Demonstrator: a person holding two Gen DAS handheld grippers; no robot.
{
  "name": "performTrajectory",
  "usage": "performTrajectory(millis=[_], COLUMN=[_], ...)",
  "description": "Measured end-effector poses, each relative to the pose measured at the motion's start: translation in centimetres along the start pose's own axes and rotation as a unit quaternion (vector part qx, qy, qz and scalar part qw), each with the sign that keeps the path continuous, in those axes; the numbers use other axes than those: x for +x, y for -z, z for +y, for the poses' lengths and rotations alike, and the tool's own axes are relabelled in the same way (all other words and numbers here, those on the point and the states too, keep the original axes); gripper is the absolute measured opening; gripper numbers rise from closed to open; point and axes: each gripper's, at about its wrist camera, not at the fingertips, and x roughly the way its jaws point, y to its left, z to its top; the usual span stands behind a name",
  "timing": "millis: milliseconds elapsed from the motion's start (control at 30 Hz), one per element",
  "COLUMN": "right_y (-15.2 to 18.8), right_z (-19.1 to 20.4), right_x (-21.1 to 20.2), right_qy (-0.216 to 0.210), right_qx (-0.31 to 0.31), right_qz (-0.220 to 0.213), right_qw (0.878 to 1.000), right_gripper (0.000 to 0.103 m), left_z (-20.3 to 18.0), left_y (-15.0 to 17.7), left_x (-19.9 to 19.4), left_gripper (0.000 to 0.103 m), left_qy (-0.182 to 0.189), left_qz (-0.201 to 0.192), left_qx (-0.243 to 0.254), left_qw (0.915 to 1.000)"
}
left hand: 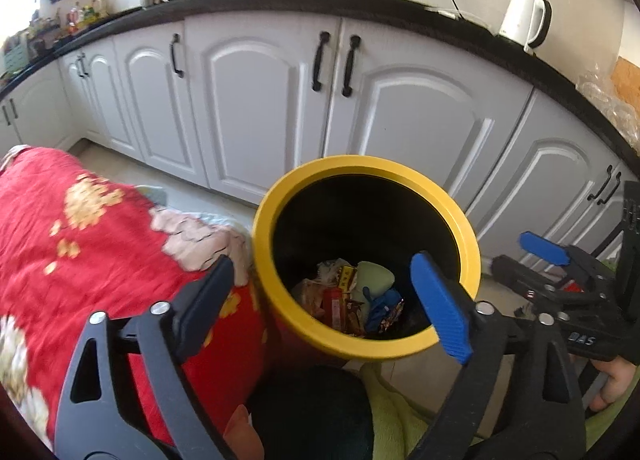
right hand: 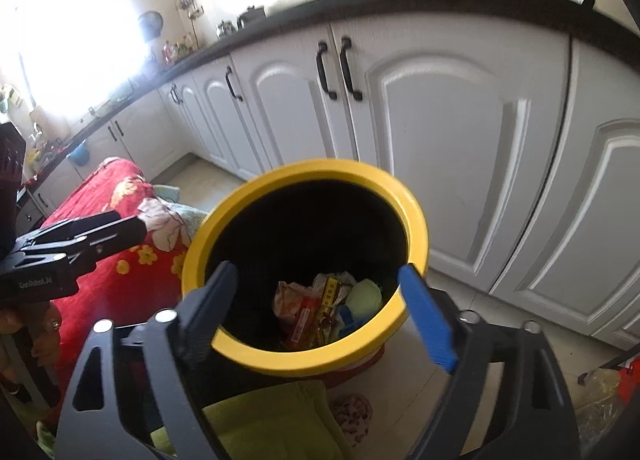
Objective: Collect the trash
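Both grippers empty above the bin

We hold the left gripper [left hand: 324,296] and the right gripper [right hand: 316,308] over the yellow-rimmed bin [left hand: 276,199], each with its jaws spread wide and nothing between them. The trash [left hand: 348,300] lies at the bottom of the bin: crumpled wrappers, a pale green piece and something blue, all in one heap. From the left wrist view the right gripper sits just beside the bin's rim; from the right wrist view the left gripper hangs over the red floral cloth [right hand: 120,195].

We judge the drop step to be done, since both tools are empty and the scraps rest inside. Next we need to draw both grippers clear of the rim and look for any remaining litter; the clear crumpled thing on the floor [right hand: 600,384] at the far right may be one, though we cannot tell what it is.
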Motion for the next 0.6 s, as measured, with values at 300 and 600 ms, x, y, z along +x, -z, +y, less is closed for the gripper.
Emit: performTrajectory(millis=[300, 600], right_y=[1.5, 3.6], right_z=[3.0, 4.9], right_x=[-5.3, -8.4], right_qy=[0.028, 0.036], right_qx=[-0.031, -0.022], right_qz=[-0.104, -0.169], right_qw=[0.994, 0.985], right_gripper=[0.096, 0.097], left_z=[0.7, 0.2], left_y=[2.3, 6.4], left_x=[-5.7, -9.8], left_gripper=[0.092, 0.092], left_qy=[-0.016, -0.047], left_qz=[-0.066, -0.11], left_qx=[-0.026, -0.032], left_qw=[0.9974, 0.9923])
